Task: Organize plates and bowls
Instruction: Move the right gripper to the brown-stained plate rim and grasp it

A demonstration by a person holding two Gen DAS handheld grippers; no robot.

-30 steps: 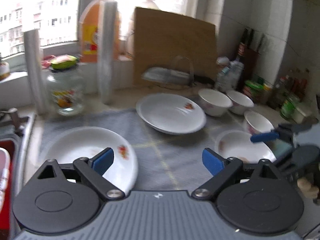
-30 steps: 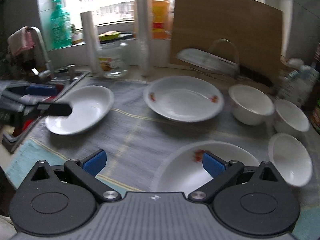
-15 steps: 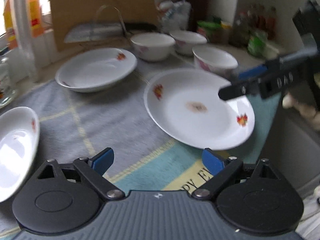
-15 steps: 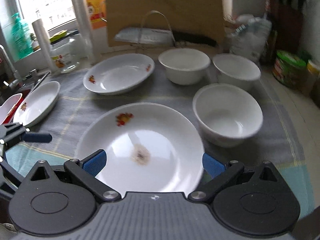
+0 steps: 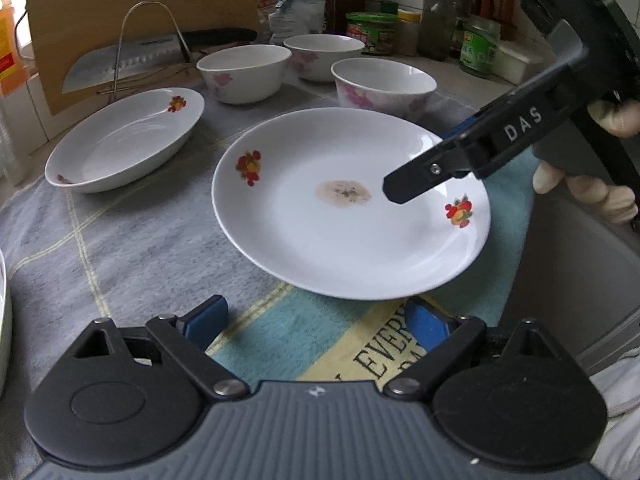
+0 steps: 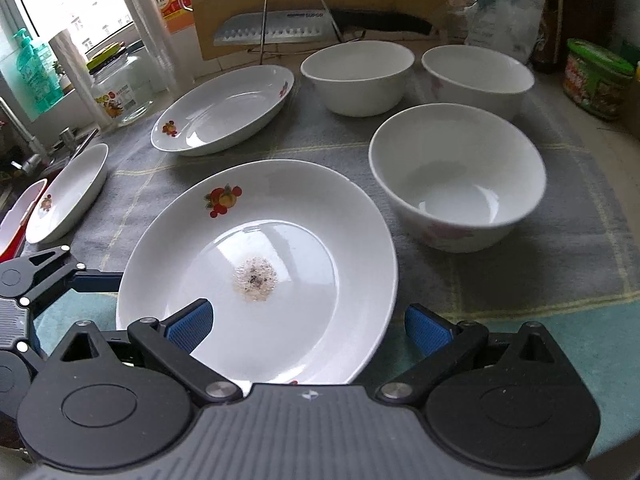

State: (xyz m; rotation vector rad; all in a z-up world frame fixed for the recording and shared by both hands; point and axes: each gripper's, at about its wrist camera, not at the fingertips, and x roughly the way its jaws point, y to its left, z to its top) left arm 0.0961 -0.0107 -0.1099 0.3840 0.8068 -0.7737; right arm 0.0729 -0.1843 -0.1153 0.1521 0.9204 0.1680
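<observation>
Grey checked cloth (image 6: 560, 240) covering the counter, bearing: stained white plate (image 6: 280, 240), nearest, centre; oval dish (image 6: 224, 112) behind; three bowls (image 6: 456, 176) at right. Left gripper (image 5: 316, 320) and right gripper (image 6: 308, 324), both spread, empty, flanking the plate.

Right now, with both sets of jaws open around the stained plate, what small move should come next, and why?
Probably ease the right gripper forward and close on the stained plate's near rim. Its jaws are open with that rim already between them, while the left gripper sits just short of the plate, also open. Nothing is held yet.
</observation>
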